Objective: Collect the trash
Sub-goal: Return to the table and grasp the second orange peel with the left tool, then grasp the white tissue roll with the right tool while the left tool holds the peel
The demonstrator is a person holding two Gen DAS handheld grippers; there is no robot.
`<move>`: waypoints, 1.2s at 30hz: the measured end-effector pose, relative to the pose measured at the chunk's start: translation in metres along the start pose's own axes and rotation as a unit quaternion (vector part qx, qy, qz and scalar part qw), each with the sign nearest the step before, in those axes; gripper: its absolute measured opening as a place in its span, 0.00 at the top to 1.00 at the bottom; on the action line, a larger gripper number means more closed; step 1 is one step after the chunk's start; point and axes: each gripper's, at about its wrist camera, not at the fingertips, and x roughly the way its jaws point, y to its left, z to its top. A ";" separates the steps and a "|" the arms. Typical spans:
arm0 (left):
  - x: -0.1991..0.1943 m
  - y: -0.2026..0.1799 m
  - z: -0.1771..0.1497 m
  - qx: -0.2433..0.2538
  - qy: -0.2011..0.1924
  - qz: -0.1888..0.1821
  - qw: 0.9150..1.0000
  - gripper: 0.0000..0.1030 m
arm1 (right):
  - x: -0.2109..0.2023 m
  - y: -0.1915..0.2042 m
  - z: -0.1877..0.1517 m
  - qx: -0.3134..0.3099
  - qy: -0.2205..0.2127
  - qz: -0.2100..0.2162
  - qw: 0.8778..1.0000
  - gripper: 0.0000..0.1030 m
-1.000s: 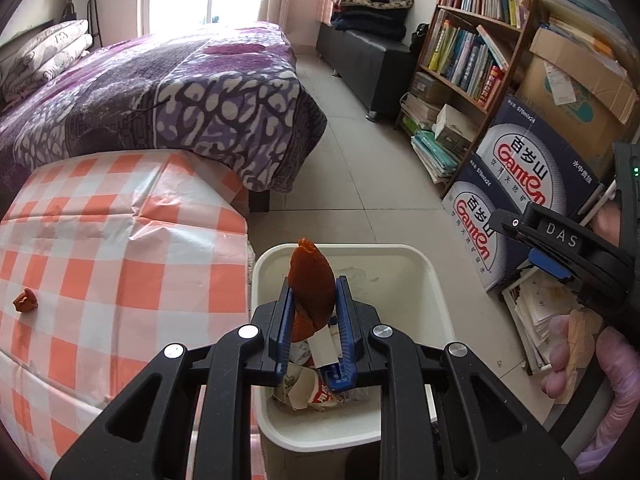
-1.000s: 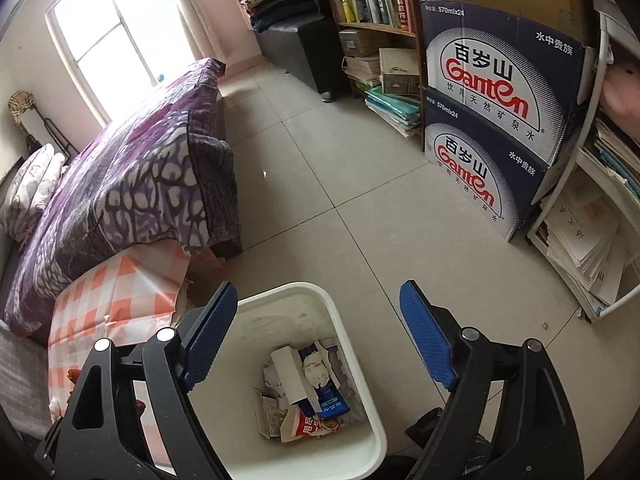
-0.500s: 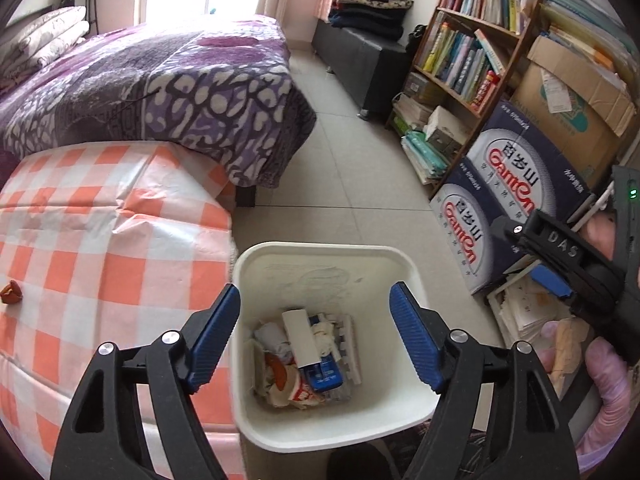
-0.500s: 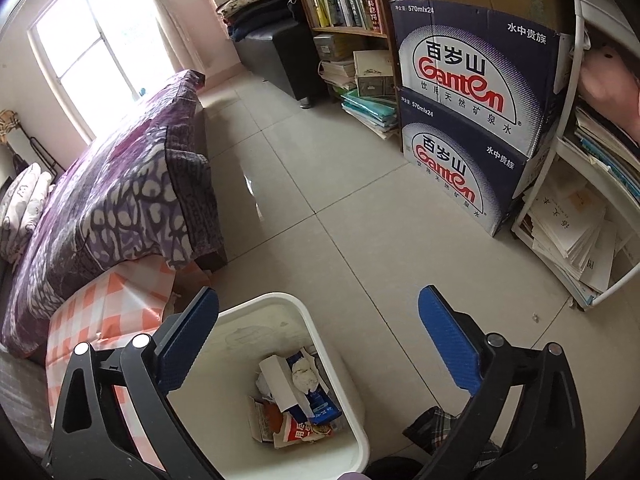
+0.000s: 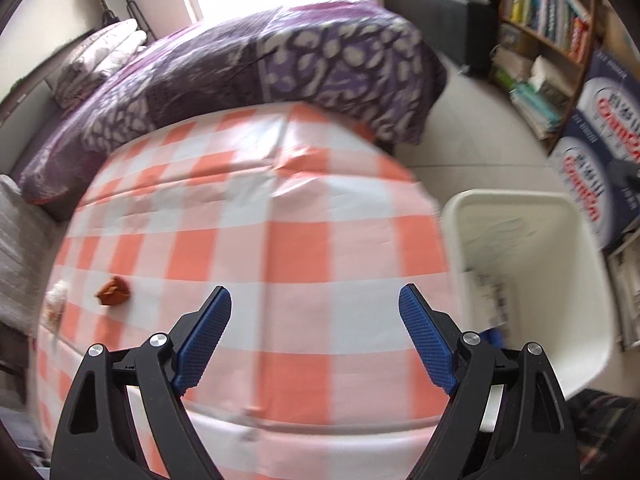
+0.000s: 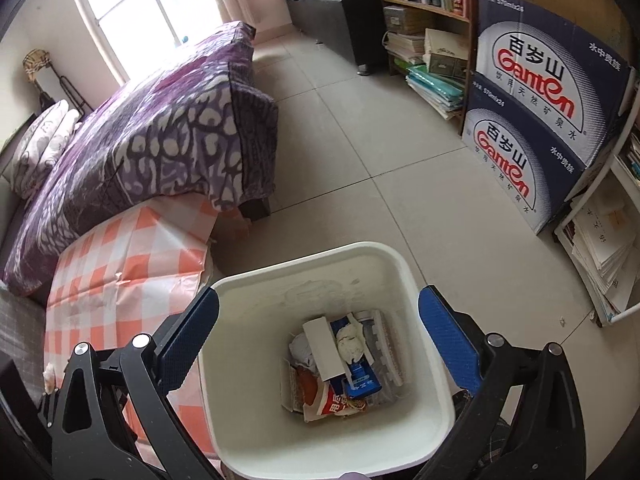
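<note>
My left gripper hangs over the orange-and-white checked tablecloth; its jaws are opening with nothing between them. A small orange-brown scrap lies on the cloth to the left of the gripper, and a white crumpled piece lies at the cloth's left edge. The white trash bin stands right of the table. In the right wrist view my right gripper is open and empty, straddling the bin from above. Wrappers, cartons and tissue lie in the bin's bottom.
A bed with a purple patterned blanket butts against the table's far side. Stacked blue water cartons, a bookshelf and paper piles line the right wall. Tiled floor lies between the bed and the shelves.
The left gripper opened and let the orange-brown piece fall into the bin, then swung left over the table. The right gripper opened wider and moved over the bin.
</note>
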 end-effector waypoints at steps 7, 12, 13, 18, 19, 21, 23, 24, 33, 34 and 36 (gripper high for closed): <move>0.041 0.092 -0.007 -0.002 0.043 0.088 0.995 0.19 | 0.013 0.046 -0.011 -0.033 0.022 0.020 0.999 0.07; 0.064 0.152 -0.013 -0.027 0.062 0.102 0.992 0.19 | 0.025 0.075 -0.018 -0.052 0.036 0.027 0.998 0.07; 0.068 0.161 -0.015 -0.033 0.066 0.100 0.992 0.19 | 0.028 0.081 -0.020 -0.055 0.039 0.026 0.997 0.07; 0.086 0.203 -0.018 -0.078 0.077 0.059 0.992 0.19 | 0.039 0.106 -0.028 -0.066 0.049 0.029 0.996 0.07; 0.089 0.210 -0.019 -0.088 0.079 0.047 0.992 0.19 | 0.040 0.113 -0.030 -0.071 0.051 0.030 0.996 0.07; 0.095 0.215 -0.020 -0.102 0.082 0.027 0.991 0.25 | 0.044 0.123 -0.034 -0.079 0.052 0.031 0.995 0.07; 0.095 0.220 -0.023 -0.117 0.076 -0.003 0.990 0.37 | 0.047 0.130 -0.037 -0.085 0.055 0.031 0.994 0.07; 0.095 0.222 -0.023 -0.123 0.075 -0.016 0.989 0.48 | 0.048 0.134 -0.039 -0.088 0.057 0.031 0.994 0.07; 0.071 0.253 -0.035 -0.172 0.077 -0.037 0.981 0.60 | 0.064 0.171 -0.059 -0.138 0.059 0.022 0.988 0.07; 0.065 0.261 -0.036 -0.183 0.072 -0.033 0.980 0.60 | 0.067 0.179 -0.064 -0.157 0.058 0.019 0.986 0.07; 0.049 0.283 -0.038 -0.213 0.060 -0.028 0.975 0.60 | 0.073 0.195 -0.073 -0.190 0.063 0.012 0.980 0.07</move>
